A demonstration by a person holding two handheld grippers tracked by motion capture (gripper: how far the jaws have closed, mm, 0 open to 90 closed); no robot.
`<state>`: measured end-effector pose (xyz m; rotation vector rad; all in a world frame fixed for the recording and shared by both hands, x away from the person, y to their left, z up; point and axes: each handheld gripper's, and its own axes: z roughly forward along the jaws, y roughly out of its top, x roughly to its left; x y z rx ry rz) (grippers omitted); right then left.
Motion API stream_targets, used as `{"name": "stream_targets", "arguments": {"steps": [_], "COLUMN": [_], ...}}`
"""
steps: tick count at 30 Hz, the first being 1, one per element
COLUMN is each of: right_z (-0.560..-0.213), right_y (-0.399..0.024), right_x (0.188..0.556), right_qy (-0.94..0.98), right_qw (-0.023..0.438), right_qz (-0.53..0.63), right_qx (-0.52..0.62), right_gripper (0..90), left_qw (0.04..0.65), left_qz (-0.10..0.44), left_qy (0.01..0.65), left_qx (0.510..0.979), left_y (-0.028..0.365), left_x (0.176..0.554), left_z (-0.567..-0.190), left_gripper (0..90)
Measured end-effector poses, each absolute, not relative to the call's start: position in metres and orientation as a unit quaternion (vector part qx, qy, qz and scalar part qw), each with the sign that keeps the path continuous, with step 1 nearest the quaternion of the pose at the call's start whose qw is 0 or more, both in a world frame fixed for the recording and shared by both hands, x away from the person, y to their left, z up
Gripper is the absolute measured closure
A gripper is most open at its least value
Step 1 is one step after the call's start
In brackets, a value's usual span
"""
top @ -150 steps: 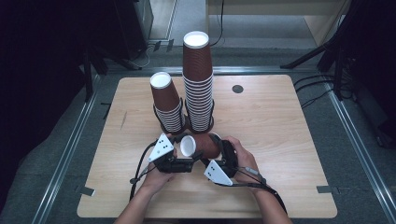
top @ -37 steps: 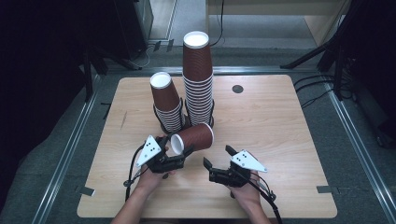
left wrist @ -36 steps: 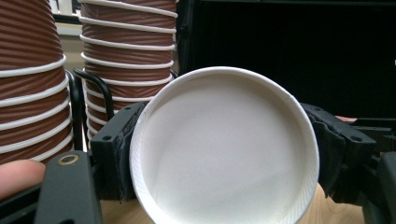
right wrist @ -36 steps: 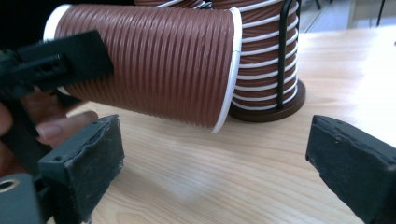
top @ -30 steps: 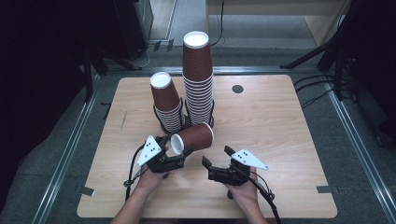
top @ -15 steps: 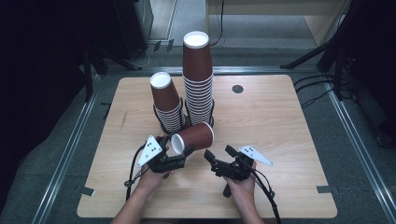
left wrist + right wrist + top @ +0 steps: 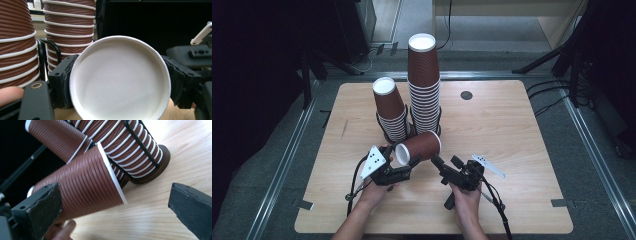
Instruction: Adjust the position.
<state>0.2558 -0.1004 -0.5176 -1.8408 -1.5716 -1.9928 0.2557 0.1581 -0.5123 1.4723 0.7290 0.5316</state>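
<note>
Light wooden surface (image 7: pixel 522 130) with two stacks of brown paper cups standing on it.

The taller stack (image 7: pixel 424 85) and the shorter stack (image 7: pixel 391 110) stand side by side in black wire holders near the middle. A small dark round disc (image 7: pixel 466 95) sits toward the far edge.

No readable text

We find no words, labels, brands or numbers legible on anything in these views.

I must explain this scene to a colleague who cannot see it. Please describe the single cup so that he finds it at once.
On the wooden table, two stacks of brown ribbed cups stand upside down near the middle: a tall stack and a short stack. Just in front of them is the single cup. It alone lies on its side, clamped in the left gripper.
</note>
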Motion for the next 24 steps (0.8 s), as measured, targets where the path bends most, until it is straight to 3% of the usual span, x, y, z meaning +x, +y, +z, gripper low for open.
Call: {"name": "stream_targets", "arguments": {"steps": [24], "right_z": [-0.516], "right_y": [-0.089], "right_x": [0.258], "right_qy": [-0.397], "right_qw": [0.116], "right_qz": [-0.646], "right_qx": [-0.641], "right_gripper": [0.0], "left_qw": [0.654], "left_qz": [0.243], "left_qy": [0.315], "left_qx": [0.643], "left_y": [0.157], "left_x": [0.253], "left_z": [-0.514], "left_gripper": [22.0]}}
